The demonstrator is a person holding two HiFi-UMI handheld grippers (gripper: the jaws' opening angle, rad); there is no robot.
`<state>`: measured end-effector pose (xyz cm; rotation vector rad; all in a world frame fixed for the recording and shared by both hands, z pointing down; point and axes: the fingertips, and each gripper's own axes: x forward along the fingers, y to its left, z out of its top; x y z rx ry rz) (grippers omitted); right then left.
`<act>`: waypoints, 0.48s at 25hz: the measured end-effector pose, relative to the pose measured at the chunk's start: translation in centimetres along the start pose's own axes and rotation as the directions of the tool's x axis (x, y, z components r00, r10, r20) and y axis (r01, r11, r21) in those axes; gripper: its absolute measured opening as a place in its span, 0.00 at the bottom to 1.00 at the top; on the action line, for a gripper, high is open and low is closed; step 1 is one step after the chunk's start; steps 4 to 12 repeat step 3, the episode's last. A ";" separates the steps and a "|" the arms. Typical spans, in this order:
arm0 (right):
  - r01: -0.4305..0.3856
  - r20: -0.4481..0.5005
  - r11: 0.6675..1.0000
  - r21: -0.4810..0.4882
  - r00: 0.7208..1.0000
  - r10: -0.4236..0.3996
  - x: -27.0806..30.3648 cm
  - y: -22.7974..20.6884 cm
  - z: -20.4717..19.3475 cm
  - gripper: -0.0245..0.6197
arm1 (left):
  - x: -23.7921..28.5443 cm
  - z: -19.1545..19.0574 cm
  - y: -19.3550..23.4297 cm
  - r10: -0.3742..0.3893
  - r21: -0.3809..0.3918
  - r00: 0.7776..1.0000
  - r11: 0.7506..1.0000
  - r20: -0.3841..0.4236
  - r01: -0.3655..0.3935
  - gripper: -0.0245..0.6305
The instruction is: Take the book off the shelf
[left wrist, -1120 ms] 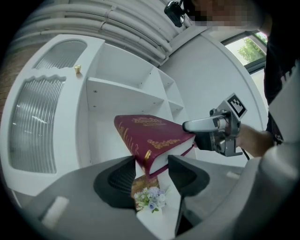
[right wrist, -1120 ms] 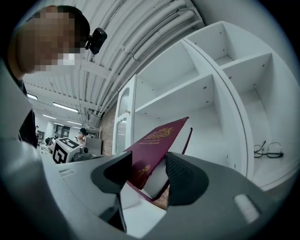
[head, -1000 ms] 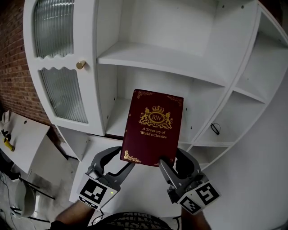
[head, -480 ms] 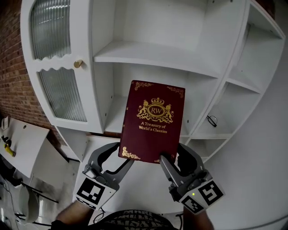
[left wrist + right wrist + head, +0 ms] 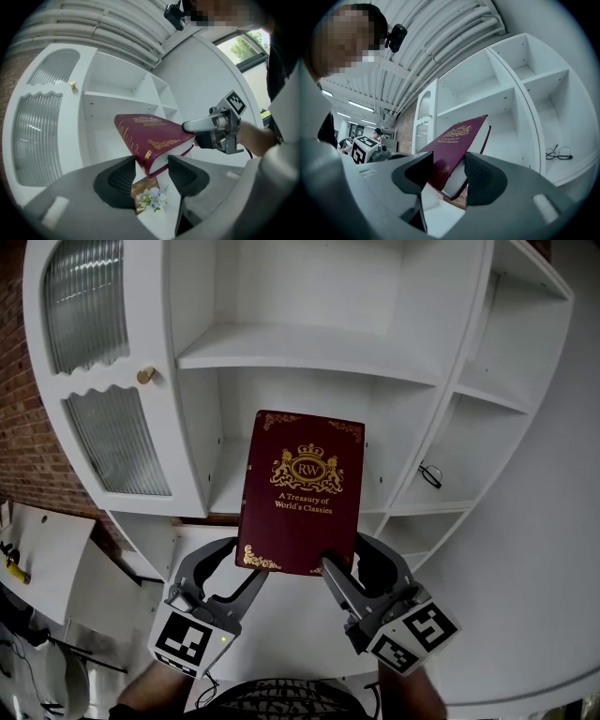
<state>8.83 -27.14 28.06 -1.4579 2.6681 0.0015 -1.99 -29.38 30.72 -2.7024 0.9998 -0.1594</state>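
**Head view.** The book [image 5: 302,491] is in the air in front of the white shelf unit [image 5: 309,352]. Its maroon cover faces up and its long axis runs from the person toward the open middle compartment. It seems clear of the shelf board, though the far end may reach over the front edge; this angle does not settle it. The left gripper [image 5: 248,561] pinches the book's near left corner and the right gripper [image 5: 347,559] its near right corner. Both point level at the shelf, side by side and equally near. Any withdrawal would run back along the book's length, toward the person. A pair of glasses [image 5: 429,474] lies in a right-hand compartment, well apart from the book.

**Left gripper view.** The jaws are closed on the spine-side corner of the book [image 5: 150,136], one pad on the cover and one underneath. The rest of the book juts forward and to the right. The right gripper [image 5: 211,131] clasps the opposite corner. A floral card [image 5: 147,194] lies below, apart from the book.

**Right gripper view.** The jaws are clamped on the page-side corner of the book [image 5: 457,145], which tilts up and away toward the shelf opening. The glasses [image 5: 558,153] rest near the front edge of their shelf.
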 end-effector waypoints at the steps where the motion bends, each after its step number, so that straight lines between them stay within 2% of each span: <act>1: 0.001 -0.005 1.000 0.014 1.000 -0.001 0.1 0.0 -0.3 0.38 | 0.0 -0.2 0.1 -0.003 0.003 1.000 1.000 -0.005 0.003 0.38; 3: 0.006 -0.014 0.999 0.042 1.000 -0.006 0.2 0.0 -1.0 0.38 | -0.2 -0.7 0.1 -0.012 0.006 1.000 1.000 -0.015 0.012 0.38; 12: 0.006 -0.014 0.999 0.042 1.000 -0.006 0.2 0.0 -1.0 0.38 | -0.2 -0.7 0.1 -0.012 0.006 1.000 1.000 -0.015 0.012 0.38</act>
